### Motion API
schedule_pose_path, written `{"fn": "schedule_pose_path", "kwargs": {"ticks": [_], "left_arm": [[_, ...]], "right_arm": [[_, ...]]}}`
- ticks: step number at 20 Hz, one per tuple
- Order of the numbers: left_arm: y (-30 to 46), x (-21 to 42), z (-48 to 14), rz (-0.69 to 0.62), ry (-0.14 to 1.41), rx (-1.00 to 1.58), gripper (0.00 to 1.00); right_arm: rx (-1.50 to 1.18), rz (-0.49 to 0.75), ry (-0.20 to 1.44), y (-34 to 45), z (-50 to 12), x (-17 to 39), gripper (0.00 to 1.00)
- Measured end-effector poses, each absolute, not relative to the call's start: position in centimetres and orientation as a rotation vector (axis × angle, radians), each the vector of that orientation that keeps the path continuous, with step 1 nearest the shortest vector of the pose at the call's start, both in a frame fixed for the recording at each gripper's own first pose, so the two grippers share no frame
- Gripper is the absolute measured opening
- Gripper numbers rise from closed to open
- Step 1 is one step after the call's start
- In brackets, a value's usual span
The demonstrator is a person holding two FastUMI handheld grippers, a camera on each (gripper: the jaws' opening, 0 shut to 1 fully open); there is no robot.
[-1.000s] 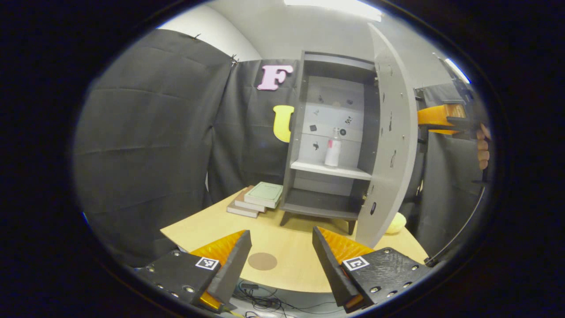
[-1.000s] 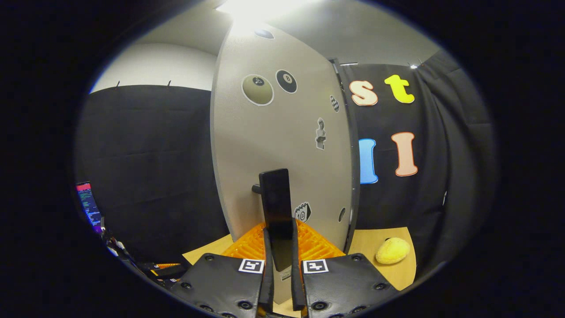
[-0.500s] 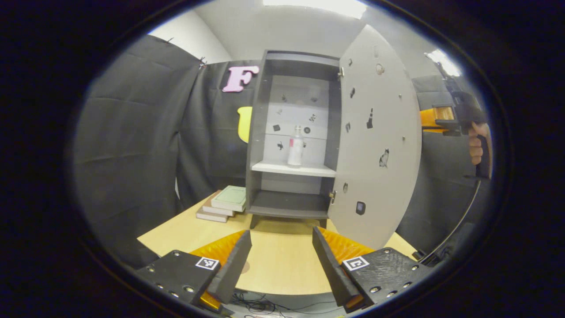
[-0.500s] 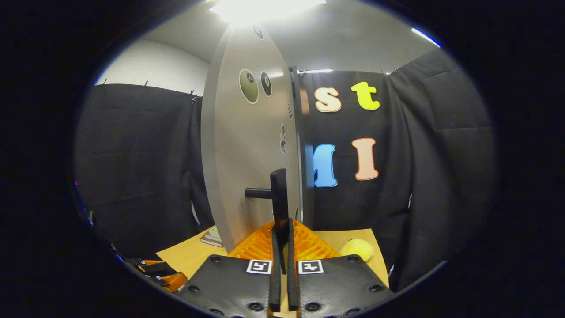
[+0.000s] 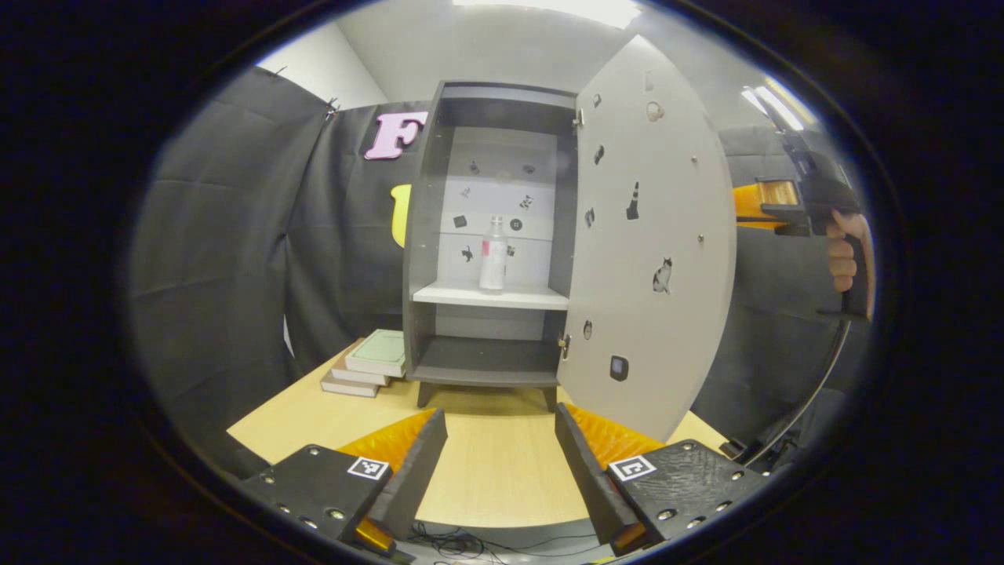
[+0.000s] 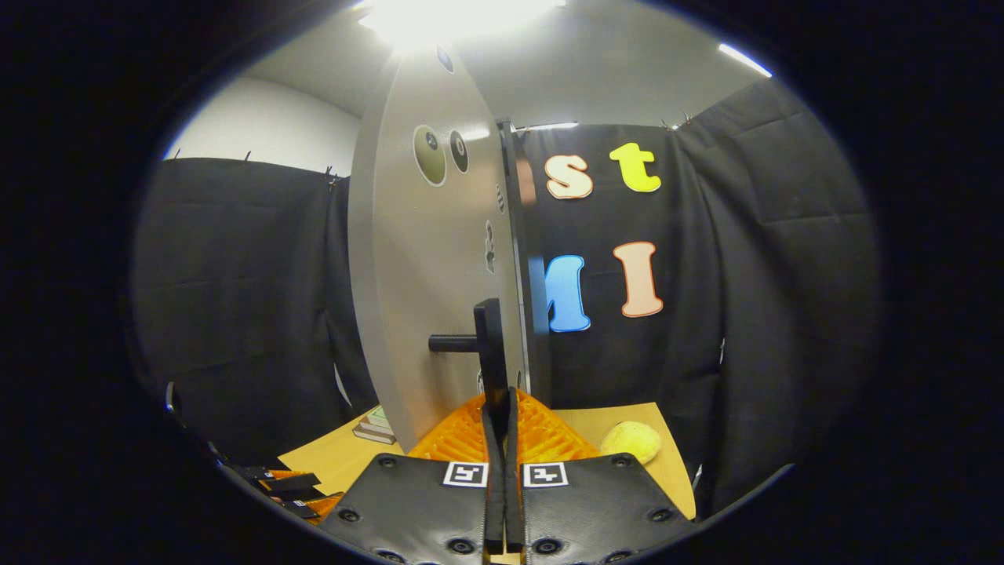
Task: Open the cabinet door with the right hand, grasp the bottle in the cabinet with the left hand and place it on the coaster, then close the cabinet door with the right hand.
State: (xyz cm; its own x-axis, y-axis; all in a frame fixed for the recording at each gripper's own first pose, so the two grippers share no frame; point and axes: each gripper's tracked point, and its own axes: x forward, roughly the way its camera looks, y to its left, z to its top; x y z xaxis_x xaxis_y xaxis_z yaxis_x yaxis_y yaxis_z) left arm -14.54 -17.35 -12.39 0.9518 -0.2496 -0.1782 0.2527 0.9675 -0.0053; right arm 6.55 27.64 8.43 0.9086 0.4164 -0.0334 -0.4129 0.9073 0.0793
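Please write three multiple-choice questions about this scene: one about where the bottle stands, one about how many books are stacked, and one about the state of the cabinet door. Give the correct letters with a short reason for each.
1. Where does the bottle stand?
A. on the table
B. on the cabinet's middle shelf
C. on the books

2. How many books are in the stack beside the cabinet?
A. one
B. three
C. six

3. What is the state of the cabinet door?
A. swung open
B. fully shut
C. taken off

Answers:
1 B: the bottle stands upright on the white shelf.
2 B: the books show three layers.
3 A: the cabinet door stands swung out, with the right gripper shut on its handle.
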Motion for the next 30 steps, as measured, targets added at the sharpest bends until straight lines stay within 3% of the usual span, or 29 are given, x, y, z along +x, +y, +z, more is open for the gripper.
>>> {"fn": "schedule_pose_path", "kwargs": {"ticks": [6, 10, 12, 14, 15, 17, 18, 19, 20, 21, 22, 25, 30], "left_arm": [[-16.5, -10.0, -12.3, -0.308, 0.197, 0.001, 0.84], [-16.8, -5.9, -12.0, -0.397, 0.222, -0.001, 0.84], [-16.8, -4.0, -11.4, -0.446, 0.227, 0.004, 0.86], [-17.0, -2.1, -10.8, -0.505, 0.223, 0.013, 0.86], [-17.1, -1.1, -10.5, -0.537, 0.218, 0.021, 0.86], [-17.3, 0.2, -10.3, -0.591, 0.201, 0.043, 0.86], [-17.3, 0.9, -10.1, -0.611, 0.193, 0.052, 0.86], [-17.2, 1.4, -9.8, -0.628, 0.180, 0.057, 0.84], [-17.1, 2.1, -9.3, -0.636, 0.161, 0.064, 0.84], [-16.7, 3.0, -9.0, -0.629, 0.145, 0.075, 0.84], [-16.6, 3.6, -8.5, -0.631, 0.135, 0.084, 0.84], [-17.3, 5.5, -7.7, -0.650, 0.135, 0.094, 0.86], [-17.9, 9.9, -4.6, -0.614, 0.137, 0.032, 0.84]], "right_arm": [[0.054, 0.361, 0.077, 26.7, 7.8, 5.8, 0.00], [0.151, 0.288, 0.142, 26.3, 6.6, 4.4, 0.05], [0.243, 0.198, 0.158, 25.5, 6.3, 3.4, 0.20], [0.314, 0.088, 0.154, 24.2, 6.2, 2.6, 0.23], [0.337, 0.041, 0.131, 23.5, 6.6, 2.2, 0.30], [0.333, -0.041, 0.111, 22.3, 6.4, 2.1, 0.58], [0.310, -0.084, 0.101, 21.1, 6.7, 1.5, 0.81], [0.289, -0.118, 0.088, 20.1, 7.1, 1.1, 0.80], [0.275, -0.140, 0.080, 19.8, 7.3, 0.7, 0.70], [0.264, -0.150, 0.073, 19.6, 7.7, 0.9, 0.75], [0.243, -0.162, 0.072, 19.3, 7.8, 1.0, 1.00], [0.165, -0.203, 0.055, 17.7, 9.1, 2.8, 0.98], [0.105, -0.158, 0.027, 16.8, 10.3, 8.9, 0.98]]}}
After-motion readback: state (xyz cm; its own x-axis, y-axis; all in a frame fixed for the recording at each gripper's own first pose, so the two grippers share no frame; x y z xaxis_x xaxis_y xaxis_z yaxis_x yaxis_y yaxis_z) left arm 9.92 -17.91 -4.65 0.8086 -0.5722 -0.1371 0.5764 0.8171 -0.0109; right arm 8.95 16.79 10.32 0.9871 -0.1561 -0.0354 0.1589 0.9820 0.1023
